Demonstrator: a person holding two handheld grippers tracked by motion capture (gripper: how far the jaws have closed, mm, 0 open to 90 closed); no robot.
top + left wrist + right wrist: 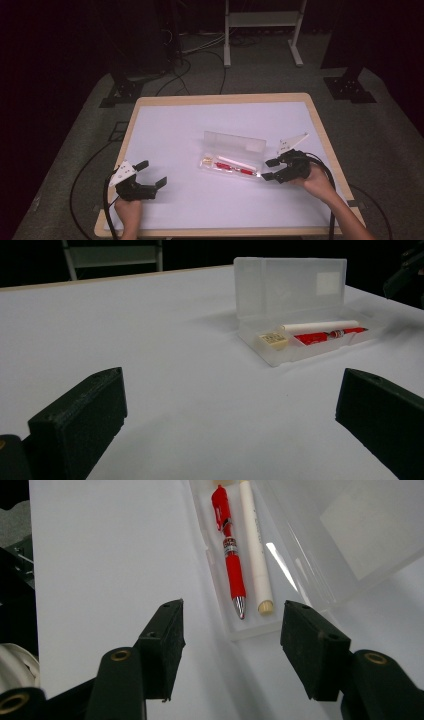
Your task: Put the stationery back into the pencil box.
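A clear plastic pencil case [220,170] lies open on the white table, its lid [235,141] standing up at the far side. Inside lie a red pen [230,545], a white pen [256,550] and a small eraser [273,339]. My right gripper [268,169] is open at the case's right end, its jaws on either side of that end in the right gripper view [232,630], touching nothing. My left gripper [151,173] is open over bare table at the front left, well apart from the case [280,352], with nothing between its jaws [230,410].
The white table top [200,125] has a wooden rim [220,99]. Black cables [82,175] trail off the table's front corners. Stand feet [117,92] and a white frame [262,35] are on the floor beyond the far edge.
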